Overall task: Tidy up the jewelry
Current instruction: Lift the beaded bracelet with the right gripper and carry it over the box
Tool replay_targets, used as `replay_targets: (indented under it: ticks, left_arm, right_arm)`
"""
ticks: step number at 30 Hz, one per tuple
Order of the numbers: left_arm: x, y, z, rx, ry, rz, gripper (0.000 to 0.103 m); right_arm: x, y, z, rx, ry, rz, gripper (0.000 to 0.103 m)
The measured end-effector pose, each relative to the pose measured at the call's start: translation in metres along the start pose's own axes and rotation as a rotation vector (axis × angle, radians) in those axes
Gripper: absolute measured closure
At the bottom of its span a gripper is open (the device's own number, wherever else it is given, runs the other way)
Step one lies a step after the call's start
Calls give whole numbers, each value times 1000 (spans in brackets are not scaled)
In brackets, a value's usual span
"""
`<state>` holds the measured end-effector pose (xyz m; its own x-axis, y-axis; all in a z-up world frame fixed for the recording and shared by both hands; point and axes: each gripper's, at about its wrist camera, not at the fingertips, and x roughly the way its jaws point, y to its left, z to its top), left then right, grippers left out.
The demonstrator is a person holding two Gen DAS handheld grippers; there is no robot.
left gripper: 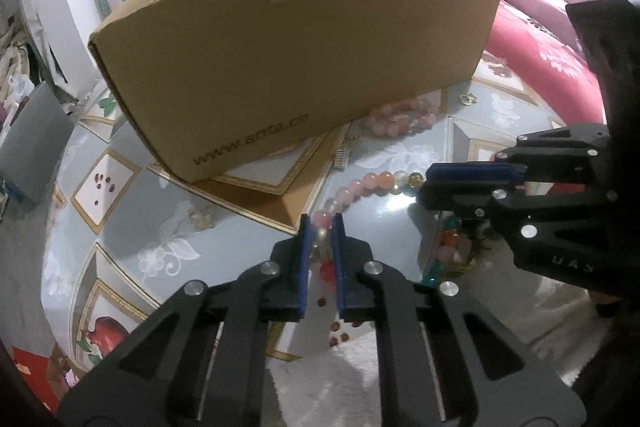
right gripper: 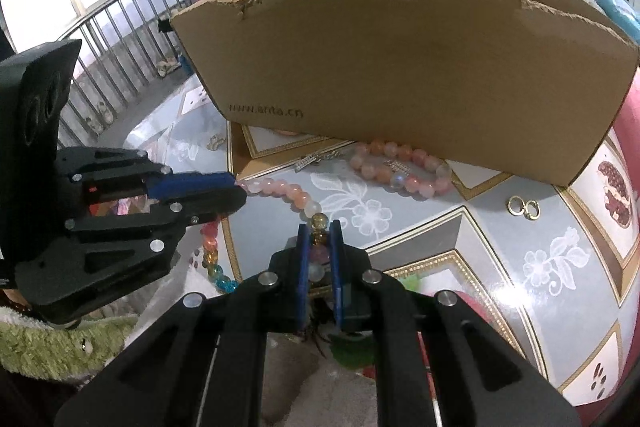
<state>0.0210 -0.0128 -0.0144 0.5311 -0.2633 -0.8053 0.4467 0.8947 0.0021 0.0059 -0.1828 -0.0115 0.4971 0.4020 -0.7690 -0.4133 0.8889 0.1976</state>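
A long bead necklace [left gripper: 362, 187] is being held at two places above the patterned table [left gripper: 132, 211]. The left gripper [left gripper: 321, 227] is being kept closed on the pink beads near one stretch of the strand, and the right gripper [right gripper: 319, 233] is being kept closed on the amber and pale beads further along; in both wrist views beads are being pinched between the blue pads of the jaws, with the strand sagging between the two grips and its coloured end hanging off the table's edge. The cardboard box [left gripper: 288, 67] is standing just behind, open at the top, and nothing can be seen inside it from these angles. A pink bead bracelet [right gripper: 400, 167] is lying on the table against the box's foot, small silver clips [right gripper: 308, 159] are lying beside it, and a pair of gold rings [right gripper: 523, 207] is lying apart to the side. The task is judged to be at an early stage: the necklace is being lifted, and the other pieces are still waiting to be put away
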Motion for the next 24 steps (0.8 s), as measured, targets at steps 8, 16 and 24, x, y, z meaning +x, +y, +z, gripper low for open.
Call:
replay_targets:
  ticks: [8, 16, 24]
  left_arm:
    - [-26, -7, 1, -8, -47, -55, 95]
    - [-73, 1, 17, -49, -150, -150, 95]
    - [-118, 14, 69, -49, -322, -213, 95]
  right_arm:
    - [-24, -1, -2, 26, -60, 44, 93]
    - [-65, 0, 12, -4, -178, 57, 93]
    - [-111, 9, 69, -92, -356, 61, 93]
